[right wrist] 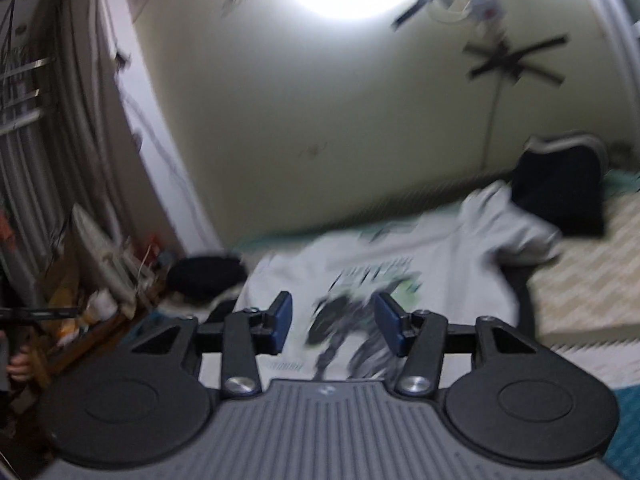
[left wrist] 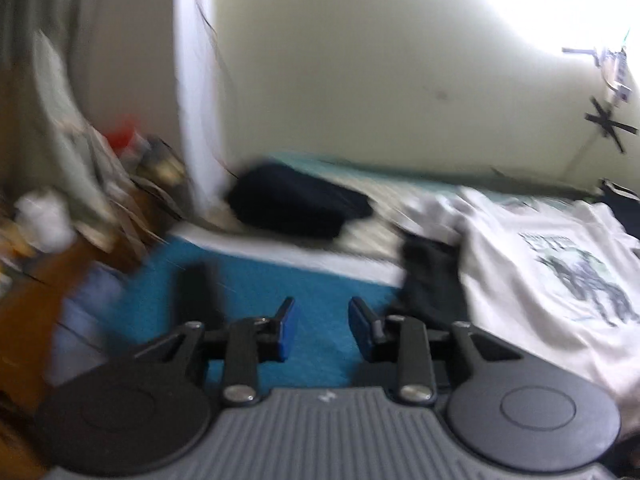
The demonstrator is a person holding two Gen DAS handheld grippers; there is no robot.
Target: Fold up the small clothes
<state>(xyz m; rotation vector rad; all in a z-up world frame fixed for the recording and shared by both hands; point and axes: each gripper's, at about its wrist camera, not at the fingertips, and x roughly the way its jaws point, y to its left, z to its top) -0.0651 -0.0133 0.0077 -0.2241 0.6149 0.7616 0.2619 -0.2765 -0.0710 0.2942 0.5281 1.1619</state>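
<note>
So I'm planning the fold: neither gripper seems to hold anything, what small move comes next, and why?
Probably bring the right gripper down onto the near edge of the white printed T-shirt. Its jaws stand open and empty, aimed over the unfolded shirt; the left gripper, also empty, points at blue bedding.

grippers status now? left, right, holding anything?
Left gripper: open, nothing between the pads, blue mat beyond.
Right gripper: open, empty, above the white printed T-shirt.
</note>
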